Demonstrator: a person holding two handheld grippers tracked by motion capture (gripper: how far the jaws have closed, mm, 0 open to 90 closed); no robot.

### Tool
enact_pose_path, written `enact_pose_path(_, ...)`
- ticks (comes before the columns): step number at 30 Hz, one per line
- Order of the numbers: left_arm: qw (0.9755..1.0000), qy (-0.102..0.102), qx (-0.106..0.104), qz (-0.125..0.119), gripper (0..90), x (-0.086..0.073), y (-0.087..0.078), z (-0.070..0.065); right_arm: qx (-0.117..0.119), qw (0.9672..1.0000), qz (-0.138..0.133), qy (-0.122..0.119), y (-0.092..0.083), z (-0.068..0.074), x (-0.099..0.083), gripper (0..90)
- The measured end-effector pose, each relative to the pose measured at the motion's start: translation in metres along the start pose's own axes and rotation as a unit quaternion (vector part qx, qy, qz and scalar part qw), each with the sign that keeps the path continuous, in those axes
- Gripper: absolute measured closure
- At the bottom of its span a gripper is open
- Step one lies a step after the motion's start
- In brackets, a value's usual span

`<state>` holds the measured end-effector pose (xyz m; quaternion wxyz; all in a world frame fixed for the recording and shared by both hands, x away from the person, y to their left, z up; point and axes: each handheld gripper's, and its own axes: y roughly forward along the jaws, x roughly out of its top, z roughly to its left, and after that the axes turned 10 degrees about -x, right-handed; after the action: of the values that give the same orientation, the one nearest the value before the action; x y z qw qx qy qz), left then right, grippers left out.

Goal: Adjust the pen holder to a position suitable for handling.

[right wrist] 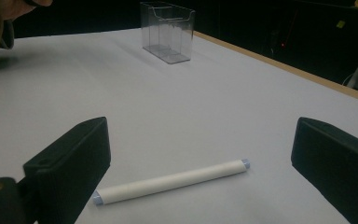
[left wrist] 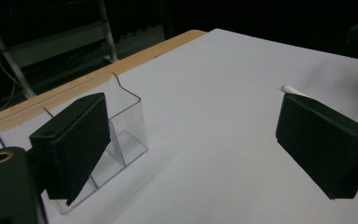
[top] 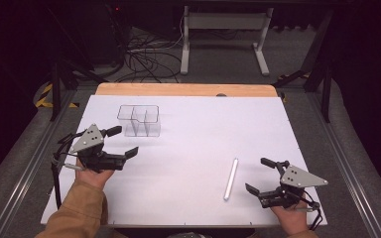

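White tube — unlabelled — beside spread right claw.

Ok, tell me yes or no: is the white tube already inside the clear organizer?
No, the white tube lies flat on the table, well apart from the clear organizer.

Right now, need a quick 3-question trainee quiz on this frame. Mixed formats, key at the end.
1. True or false: the white tube lies flat on the table, outside the clear divided container.
2. Which gripper is nearer the tube? A) left gripper B) right gripper
3. Fill in: both grippers' jaws are ____, holding nothing.

Key
1. True. The tube rests on the white surface, well apart from the container.
2. B. In the right gripper view the tube lies just ahead of its jaws.
3. Open.
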<state>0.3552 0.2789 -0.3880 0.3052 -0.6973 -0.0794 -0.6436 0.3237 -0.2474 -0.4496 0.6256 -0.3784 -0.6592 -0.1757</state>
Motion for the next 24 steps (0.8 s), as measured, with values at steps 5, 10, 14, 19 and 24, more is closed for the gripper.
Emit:
enact_pose_path(5, 0.9996, 0.019, -0.004, 0.019, 21.5, 0.005, 0.0, 0.002, 0.003, 1.0, -0.001, 0.001, 0.0, 0.0, 0.0, 5.0)
enact_pose_path(10, 0.9989, 0.018, 0.0, 0.044, 26.5, 0.014, 0.0, 0.013, 0.005, 1.0, 0.001, 0.0, 0.001, 0.001, 0.0, 5.3)
enact_pose_path(14, 0.9972, 0.018, 0.003, 0.072, 27.5, 0.021, 0.003, 0.025, 0.007, 1.0, 0.002, -0.001, 0.001, 0.001, 0.0, 5.5)
enact_pose_path(19, 0.9945, 0.021, 0.011, 0.102, 27.1, 0.03, 0.011, 0.042, 0.01, 0.9999, 0.006, -0.002, 0.002, 0.002, 0.0, 5.5)
enact_pose_path(24, 0.9923, 0.004, 0.018, 0.122, 26.6, 0.033, 0.02, 0.06, 0.012, 0.9999, 0.005, -0.004, 0.002, 0.001, 0.0, 5.5)
